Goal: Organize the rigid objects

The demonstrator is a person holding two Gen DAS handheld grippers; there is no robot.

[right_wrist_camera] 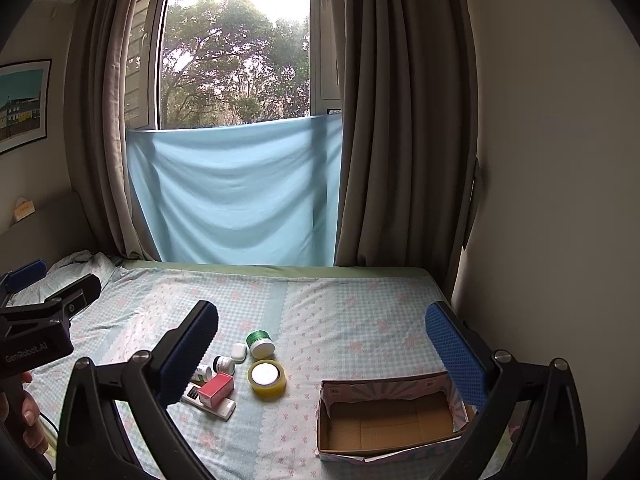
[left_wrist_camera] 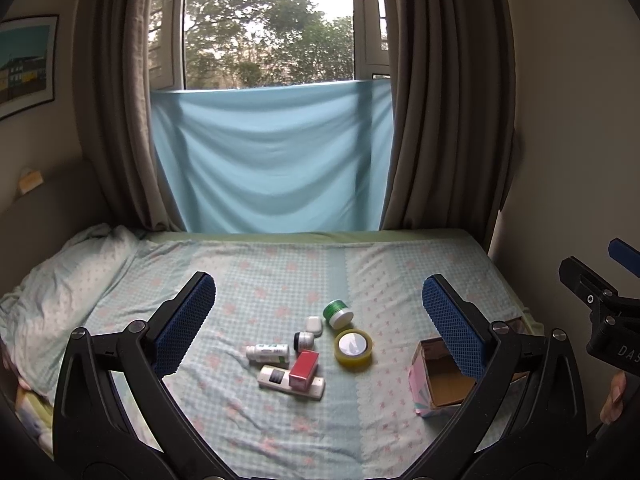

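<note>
A cluster of small objects lies on the bed: a green-lidded jar [left_wrist_camera: 338, 313] [right_wrist_camera: 260, 343], a yellow tape roll [left_wrist_camera: 353, 348] [right_wrist_camera: 267, 379], a red box [left_wrist_camera: 304, 367] [right_wrist_camera: 215, 389] on a white remote [left_wrist_camera: 276, 378] [right_wrist_camera: 224, 407], a white bottle [left_wrist_camera: 268, 353], a small dark-capped jar [left_wrist_camera: 303, 339] [right_wrist_camera: 223, 364] and a white earbud case [left_wrist_camera: 314, 325] [right_wrist_camera: 238, 352]. An open cardboard box [left_wrist_camera: 434, 380] [right_wrist_camera: 388, 420] lies to their right. My left gripper [left_wrist_camera: 318, 308] is open and empty above the cluster. My right gripper [right_wrist_camera: 322, 332] is open and empty above the box.
The bed [left_wrist_camera: 280, 432] has a checked sheet; a pillow [left_wrist_camera: 60, 280] lies at the left. Brown curtains [left_wrist_camera: 432, 120] and a blue cloth [left_wrist_camera: 272, 160] hang at the window behind. A wall [right_wrist_camera: 560, 160] borders the bed on the right.
</note>
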